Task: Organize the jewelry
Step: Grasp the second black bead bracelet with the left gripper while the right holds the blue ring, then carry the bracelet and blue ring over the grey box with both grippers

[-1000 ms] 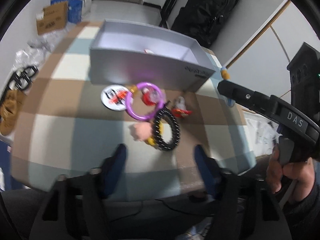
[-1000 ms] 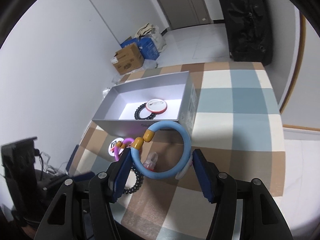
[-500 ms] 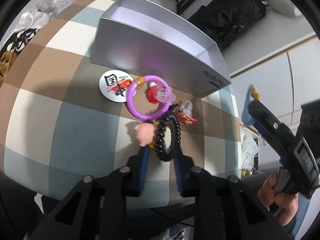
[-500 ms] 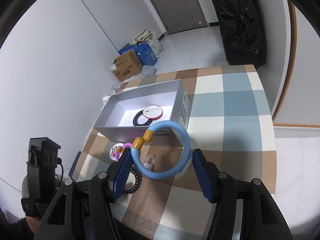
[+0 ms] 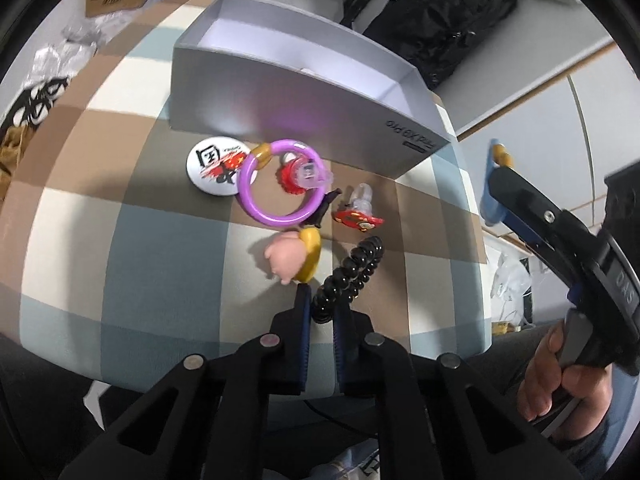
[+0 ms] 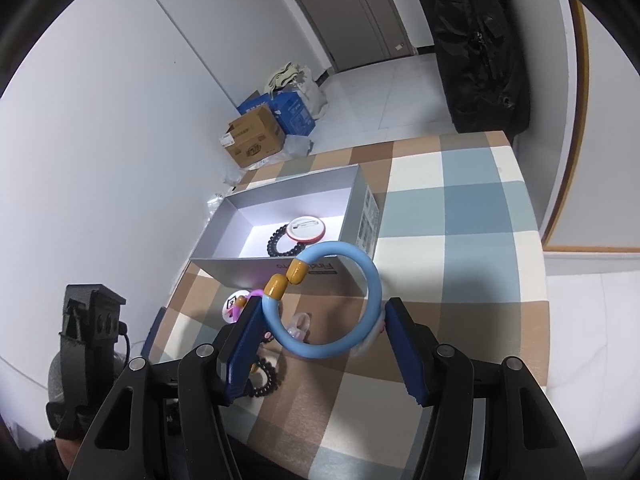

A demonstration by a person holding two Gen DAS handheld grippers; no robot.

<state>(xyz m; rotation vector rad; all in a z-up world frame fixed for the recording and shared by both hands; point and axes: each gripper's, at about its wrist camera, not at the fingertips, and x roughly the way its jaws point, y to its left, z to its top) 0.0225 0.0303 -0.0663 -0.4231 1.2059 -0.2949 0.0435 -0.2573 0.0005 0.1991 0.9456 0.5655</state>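
Between the fingers of the left claw (image 5: 320,312) sits a black beaded bracelet (image 5: 352,276), pinched at its near end, the rest of the loop reaching forward and to the right above the checked tablecloth (image 5: 160,248). Just ahead of that claw lie a pink and yellow charm (image 5: 294,256), a purple ring (image 5: 280,184), a round white badge (image 5: 218,164) and a small red clip (image 5: 358,220), and beyond them stands the grey box (image 5: 304,100). Across the right claw (image 6: 322,334) a blue bangle (image 6: 324,304) with two yellow beads is held, its fingers pressed on either side of the hoop. Ahead of it the box (image 6: 240,240) is open, with another black bracelet (image 6: 282,242) and a second white badge (image 6: 306,228) on its floor. Farther off, cardboard boxes (image 6: 256,140) sit on the floor by the wall.
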